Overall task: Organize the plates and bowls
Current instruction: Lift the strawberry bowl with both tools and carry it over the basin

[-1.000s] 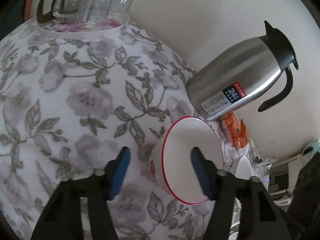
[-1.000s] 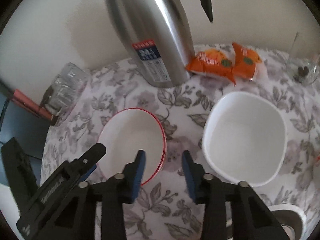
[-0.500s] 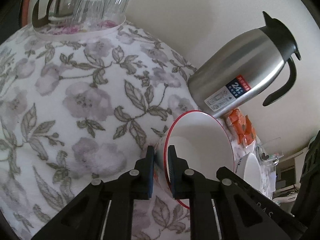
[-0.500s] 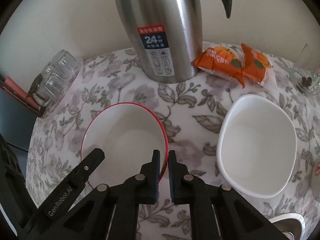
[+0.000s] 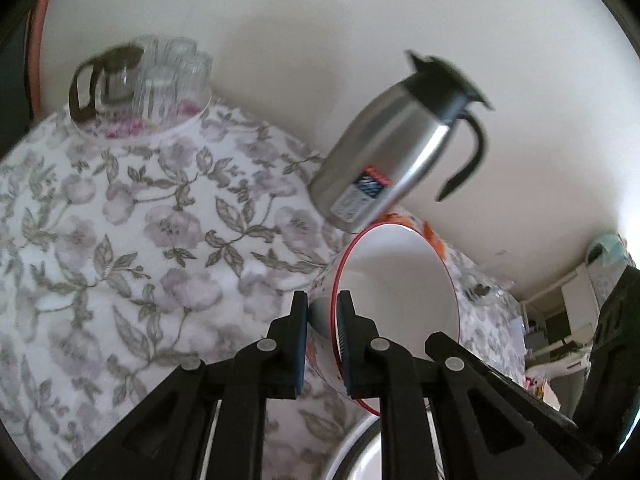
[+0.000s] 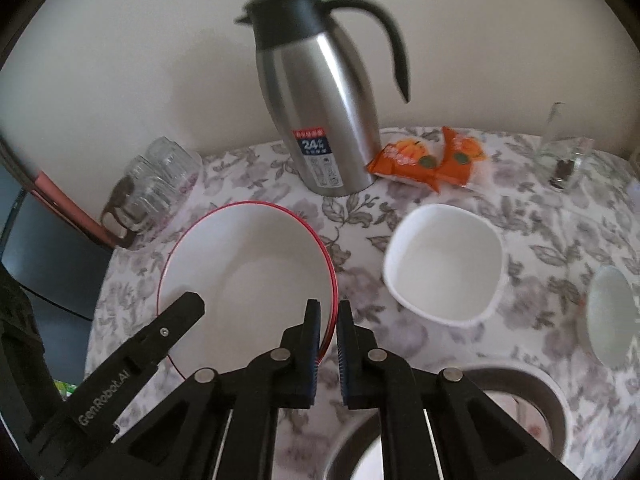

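Observation:
A white bowl with a red rim [image 6: 244,276] is held off the floral tablecloth by both grippers. My left gripper [image 5: 322,336] is shut on its left rim, seen in the left wrist view where the bowl [image 5: 400,288] tilts. My right gripper [image 6: 329,340] is shut on its right rim. A white squarish bowl [image 6: 444,268] sits on the table to the right. A small white bowl [image 6: 612,312] lies at the far right. A round dark-rimmed dish [image 6: 520,404] lies below my right gripper.
A steel thermos jug [image 6: 320,120] stands behind the bowls. Orange snack packets [image 6: 428,160] lie beside it. A tray of upturned glasses with a glass pot [image 5: 140,80] is at the far left. A clear glass [image 6: 564,160] stands at the back right.
Both grippers closed on the red-rimmed bowl's opposite rims, then lifted it up off the table and back toward me.

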{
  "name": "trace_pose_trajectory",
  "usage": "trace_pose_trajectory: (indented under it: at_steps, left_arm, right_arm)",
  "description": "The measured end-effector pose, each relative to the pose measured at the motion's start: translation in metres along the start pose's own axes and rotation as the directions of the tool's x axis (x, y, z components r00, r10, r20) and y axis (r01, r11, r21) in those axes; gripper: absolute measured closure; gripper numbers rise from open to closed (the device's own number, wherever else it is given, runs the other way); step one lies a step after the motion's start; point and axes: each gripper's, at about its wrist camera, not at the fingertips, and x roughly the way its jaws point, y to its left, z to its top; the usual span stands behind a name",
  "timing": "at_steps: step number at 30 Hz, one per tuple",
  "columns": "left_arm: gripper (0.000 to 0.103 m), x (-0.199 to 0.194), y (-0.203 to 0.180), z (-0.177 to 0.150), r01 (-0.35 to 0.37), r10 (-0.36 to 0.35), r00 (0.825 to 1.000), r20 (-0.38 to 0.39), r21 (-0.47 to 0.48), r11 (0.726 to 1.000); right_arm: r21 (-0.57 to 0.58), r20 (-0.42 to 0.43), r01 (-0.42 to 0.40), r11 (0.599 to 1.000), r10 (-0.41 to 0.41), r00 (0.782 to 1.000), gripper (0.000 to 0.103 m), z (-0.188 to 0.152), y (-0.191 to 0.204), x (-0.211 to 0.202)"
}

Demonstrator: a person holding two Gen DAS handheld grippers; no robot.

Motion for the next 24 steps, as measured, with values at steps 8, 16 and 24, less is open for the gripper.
trace_pose_trajectory:
  at_steps: [8,16,24]
  left_arm:
    - [0.087,-0.037,-0.030,-0.038,0.066,-0.066,0.998,-0.009,0.028,0.997]
    - [0.087,-0.046,-0.057,-0.077,0.052,-0.048,0.998,-0.035,0.116,0.992]
    - [0.087,-0.035,-0.087,-0.109,0.037,-0.017,0.996,-0.089,0.227,0.973]
  right_arm:
    - [-0.001,0.026,0.017,1.000,-0.017,1.000,0.094,-0.032,-0.018,-0.053]
    - [0.051,0.025,-0.022,0.998,0.021,0.999,0.093,-0.080,-0.059,-0.070]
    - [0.089,0.080,-0.005,0.996,-0.002,0.997,0.092,-0.110,-0.093,-0.084]
